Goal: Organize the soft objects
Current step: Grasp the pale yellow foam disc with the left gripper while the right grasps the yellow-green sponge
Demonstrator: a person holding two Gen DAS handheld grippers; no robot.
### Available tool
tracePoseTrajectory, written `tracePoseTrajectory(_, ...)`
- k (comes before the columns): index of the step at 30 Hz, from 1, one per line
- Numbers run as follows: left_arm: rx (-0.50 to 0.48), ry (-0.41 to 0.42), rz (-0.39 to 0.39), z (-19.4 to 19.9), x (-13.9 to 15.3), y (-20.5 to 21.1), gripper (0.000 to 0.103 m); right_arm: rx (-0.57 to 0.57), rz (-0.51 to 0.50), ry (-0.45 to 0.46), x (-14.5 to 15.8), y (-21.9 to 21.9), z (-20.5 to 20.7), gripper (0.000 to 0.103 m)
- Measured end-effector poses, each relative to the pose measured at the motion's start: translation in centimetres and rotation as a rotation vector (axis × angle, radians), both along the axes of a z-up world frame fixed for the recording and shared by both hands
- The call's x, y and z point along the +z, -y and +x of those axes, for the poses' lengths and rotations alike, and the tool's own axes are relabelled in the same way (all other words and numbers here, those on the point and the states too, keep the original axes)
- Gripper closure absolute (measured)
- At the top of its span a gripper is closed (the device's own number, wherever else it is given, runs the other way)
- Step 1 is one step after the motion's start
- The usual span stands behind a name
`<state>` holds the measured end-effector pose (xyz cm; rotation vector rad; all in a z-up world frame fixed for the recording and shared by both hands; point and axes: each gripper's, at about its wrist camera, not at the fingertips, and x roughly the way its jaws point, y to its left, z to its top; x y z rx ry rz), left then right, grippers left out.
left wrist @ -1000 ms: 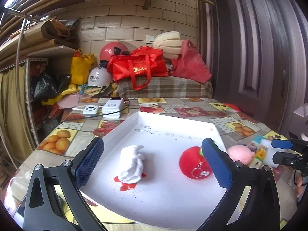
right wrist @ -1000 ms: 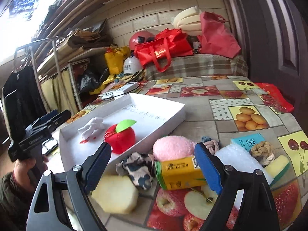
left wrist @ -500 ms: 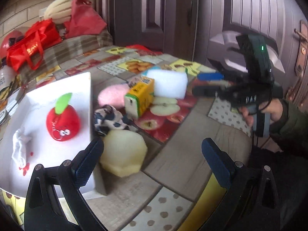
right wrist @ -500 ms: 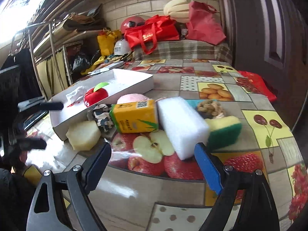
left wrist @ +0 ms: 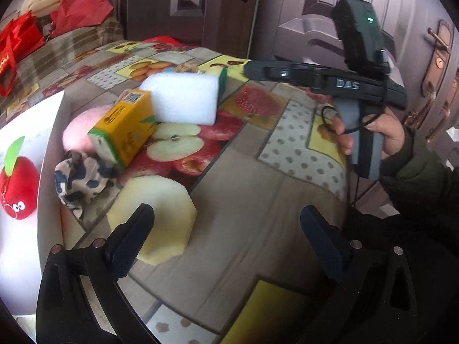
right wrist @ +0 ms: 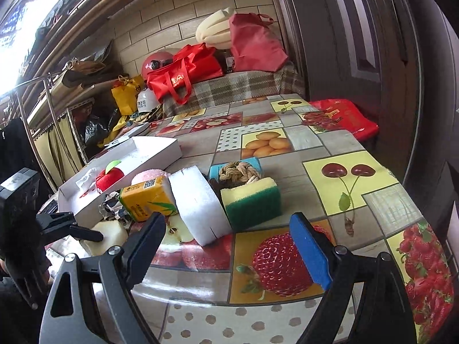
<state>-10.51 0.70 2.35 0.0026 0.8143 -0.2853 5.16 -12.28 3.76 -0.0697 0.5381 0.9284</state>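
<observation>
My left gripper (left wrist: pixel 226 238) is open and empty, low over the table, its left finger beside a pale yellow sponge (left wrist: pixel 160 215). Past it lie a camouflage cloth ball (left wrist: pixel 83 177), a pink puff (left wrist: pixel 80 126), a yellow juice carton (left wrist: pixel 126 127) and a white foam block (left wrist: pixel 183 101). A red apple plush (left wrist: pixel 17 192) lies in the white tray (left wrist: pixel 48 172). My right gripper (right wrist: pixel 226 246) is open and empty, just in front of the white foam block (right wrist: pixel 198 203) and a yellow-green scouring sponge (right wrist: pixel 252 200). A rope knot (right wrist: pixel 238 172) rests on a blue sponge (right wrist: pixel 255 164).
The table carries a fruit-print cloth (right wrist: pixel 344 177). A red bag (right wrist: pixel 344 117) lies at its right edge. Bags and helmets are piled on a bench (right wrist: pixel 229 89) at the far end. A dark door (left wrist: pixel 200 8) stands behind the table.
My left gripper has swung right from the tray to the loose items and closed in on the pale sponge. My right gripper has pulled back and shifted right, now facing the foam block.
</observation>
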Motion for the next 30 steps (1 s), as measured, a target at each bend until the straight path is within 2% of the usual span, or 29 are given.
tracePoseTrajectory(3,0.074,0.071,0.048,-0.8,1.2,-0.9,0.001,-0.045,-0.04,0.017,0.3,-0.1,1.0,0.014)
tracePoseTrajectory(5,0.148,0.089,0.032,-1.0,1.8,-2.5,0.001,-0.085,-0.09,-0.007,0.1,-0.3,2.6,0.014)
tracePoseTrajectory(8,0.189,0.062,-0.007,-0.7,1.6,-4.0,0.001,-0.082,-0.149,-0.068,-0.6,-0.8,5.0,0.014)
tracePoseTrajectory(11,0.185,0.021,0.017,0.3,0.6,-3.9,0.001,-0.097,-0.185,-0.078,-1.1,-1.5,6.2,0.014)
tracePoseTrajectory(15,0.18,-0.032,0.032,1.4,-0.6,-3.6,0.001,-0.057,-0.133,-0.132,-0.9,-2.5,7.0,0.014)
tracePoseTrajectory(18,0.171,-0.052,0.039,2.0,-1.0,-3.4,0.001,-0.051,-0.184,-0.11,-1.1,-4.0,6.7,0.014)
tracePoseTrajectory(22,0.141,-0.086,0.064,2.7,-1.5,-2.7,0.001,0.029,-0.224,-0.112,-1.5,-5.8,5.6,0.014)
tracePoseTrajectory(24,0.126,-0.094,0.077,3.0,-1.6,-2.2,0.003,0.037,-0.238,-0.078,-1.3,-6.2,5.0,0.015)
tracePoseTrajectory(27,0.126,-0.088,0.097,3.0,-1.6,-1.9,0.018,0.023,-0.247,-0.097,-1.6,-6.2,5.5,0.015)
tracePoseTrajectory(28,0.131,-0.085,0.095,2.9,-1.6,-2.0,0.03,0.016,-0.253,-0.116,-1.8,-6.2,5.9,0.019)
tracePoseTrajectory(29,0.136,-0.087,0.093,2.9,-1.6,-2.1,0.033,0.016,-0.261,-0.139,-2.1,-6.1,6.2,0.029)
tracePoseTrajectory(30,0.142,-0.092,0.087,2.9,-1.6,-2.3,0.033,0.016,-0.267,-0.157,-2.3,-5.9,6.4,0.031)
